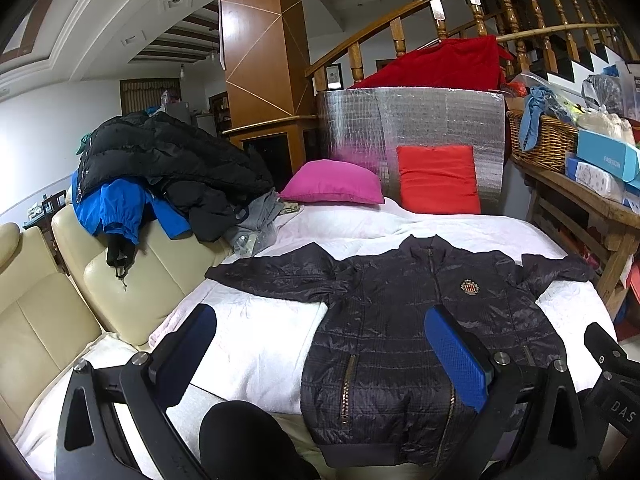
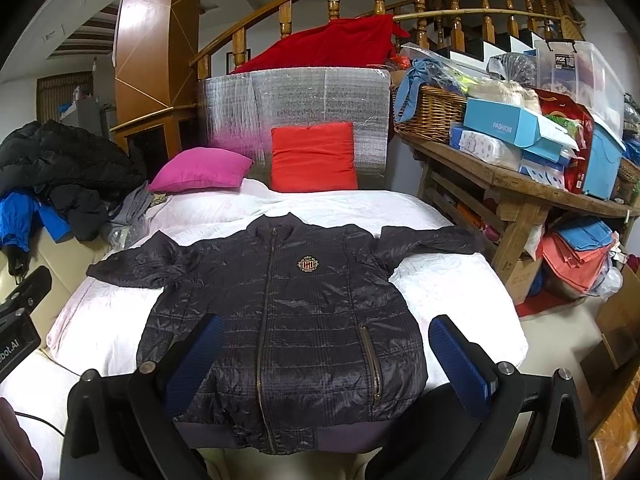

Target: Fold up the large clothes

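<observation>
Basically nothing's been folded yet: the jacket is laid flat, front up and zipped, sleeves spread out, on the white bed. The left gripper and right gripper are held wide apart above its hem, nothing gripped. Every fold is still left.

One dark jacket, two cushions: pink, red; one wicker basket.
</observation>
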### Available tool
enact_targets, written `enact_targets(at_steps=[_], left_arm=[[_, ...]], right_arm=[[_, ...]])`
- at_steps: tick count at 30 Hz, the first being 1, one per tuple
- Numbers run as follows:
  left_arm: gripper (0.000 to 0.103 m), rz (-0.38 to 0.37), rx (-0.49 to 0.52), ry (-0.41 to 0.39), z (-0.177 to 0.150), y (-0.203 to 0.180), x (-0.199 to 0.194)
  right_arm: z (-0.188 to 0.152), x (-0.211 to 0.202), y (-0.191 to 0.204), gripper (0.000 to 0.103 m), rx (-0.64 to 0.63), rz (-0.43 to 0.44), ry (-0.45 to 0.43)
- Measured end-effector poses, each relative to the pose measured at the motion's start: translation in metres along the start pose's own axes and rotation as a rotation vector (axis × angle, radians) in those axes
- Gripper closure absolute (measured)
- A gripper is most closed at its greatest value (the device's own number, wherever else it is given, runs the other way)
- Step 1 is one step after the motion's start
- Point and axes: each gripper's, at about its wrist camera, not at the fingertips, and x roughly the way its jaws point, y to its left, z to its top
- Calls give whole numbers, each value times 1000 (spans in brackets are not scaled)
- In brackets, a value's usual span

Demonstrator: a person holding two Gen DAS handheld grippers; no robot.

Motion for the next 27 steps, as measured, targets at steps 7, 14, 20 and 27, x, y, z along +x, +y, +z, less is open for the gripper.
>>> enact_targets(at_steps=[7,14,20,27], left_arm=[[0,2,-1,1,-1,0,1],[0,0,-4,6,-3,2,2],[0,2,-6,6,-5,2,2],[0,2,-7,7,-5,3,2]], right_arm=[[1,0,0,0,-4,1,3],[1,0,2,0,-5,0,5],[0,1,3,0,-9,0,12],[0,2,2,0,-5,1,16]])
